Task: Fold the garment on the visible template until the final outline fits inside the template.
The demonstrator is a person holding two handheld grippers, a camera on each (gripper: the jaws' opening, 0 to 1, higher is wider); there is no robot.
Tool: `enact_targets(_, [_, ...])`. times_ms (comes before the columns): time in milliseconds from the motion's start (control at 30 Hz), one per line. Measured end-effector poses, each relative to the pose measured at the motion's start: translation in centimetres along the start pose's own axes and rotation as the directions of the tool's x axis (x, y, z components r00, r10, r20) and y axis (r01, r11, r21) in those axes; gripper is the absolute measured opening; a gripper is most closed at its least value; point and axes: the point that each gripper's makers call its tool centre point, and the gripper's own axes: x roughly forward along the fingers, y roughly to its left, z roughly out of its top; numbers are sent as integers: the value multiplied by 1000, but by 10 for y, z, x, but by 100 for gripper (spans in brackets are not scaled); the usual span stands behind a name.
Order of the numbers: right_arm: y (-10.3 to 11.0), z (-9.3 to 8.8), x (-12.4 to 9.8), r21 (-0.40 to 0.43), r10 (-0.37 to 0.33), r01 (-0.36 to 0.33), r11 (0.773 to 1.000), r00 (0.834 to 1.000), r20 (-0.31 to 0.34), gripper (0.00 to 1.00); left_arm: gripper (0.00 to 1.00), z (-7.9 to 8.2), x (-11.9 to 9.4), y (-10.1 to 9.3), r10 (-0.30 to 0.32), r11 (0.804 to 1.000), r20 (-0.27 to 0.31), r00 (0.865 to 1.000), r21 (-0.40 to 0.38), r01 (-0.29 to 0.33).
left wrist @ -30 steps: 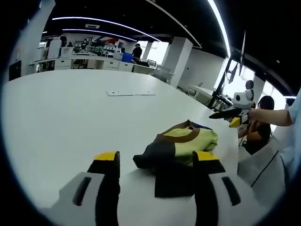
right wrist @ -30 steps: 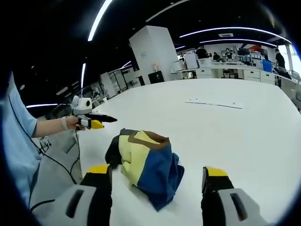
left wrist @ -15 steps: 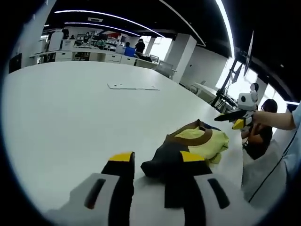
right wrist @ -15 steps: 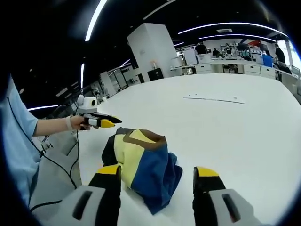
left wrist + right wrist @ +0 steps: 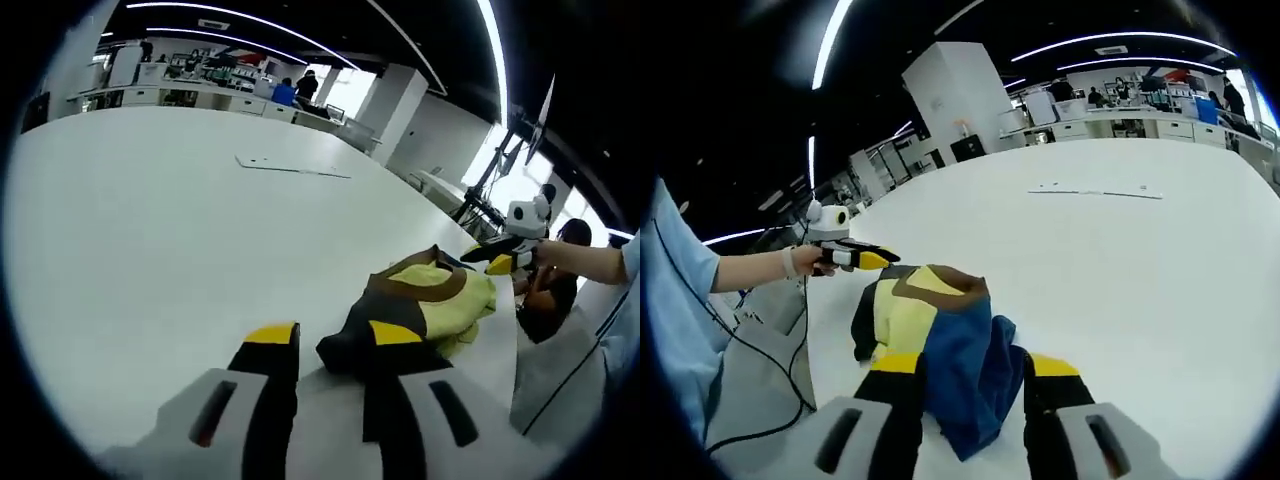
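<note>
Garment [image 5: 415, 305]: one crumpled piece, lying in a heap on the white bench [image 5: 150, 220] close to the bench's near edge. In the left gripper view it shows yellow-green cloth with a brown band at the collar and a dark part low down; in the right gripper view [image 5: 940, 335] it shows yellow, brown and a large blue part. No writing or label can be read on it.

Two grippers are at work. The left gripper [image 5: 320, 345] has its yellow-tipped jaws spread with a narrow gap, just before the dark near edge of the garment; whether the right-hand tip touches the cloth cannot be told. The right gripper [image 5: 965, 365] also has its jaws apart, with the blue fold of the garment lying between the yellow tips; whether they touch it cannot be told. Each gripper appears in the other's view, held beside the garment by a hand [image 5: 800, 262], with a light blue sleeve [image 5: 675, 290] behind it.

Well beyond the garment, one thin flat strip [image 5: 292, 167] lies on the bench; small dots on it are too small to read. A black cable [image 5: 770, 350] hangs off the bench edge near the garment.
</note>
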Motion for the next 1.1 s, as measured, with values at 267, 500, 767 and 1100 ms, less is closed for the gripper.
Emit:
enact_targets(267, [2, -10, 4, 46, 7, -6, 999, 999, -33, 12, 19, -4, 3, -3, -22, 1000, -12, 1000, -23, 21])
enact_targets(500, [4, -13, 2, 72, 15, -12, 997, 999, -34, 0, 18, -18, 3, -4, -26, 999, -44, 999, -27, 24])
enact_targets(767, [5, -16, 1, 95, 16, -13, 995, 999, -28, 0, 15, -29, 0, -7, -37, 999, -62, 997, -42, 35])
enact_targets(1100, [5, -17, 1, 109, 16, -13, 994, 1000, -27, 0, 0, -29, 2, -6, -42, 996, -70, 997, -75, 37])
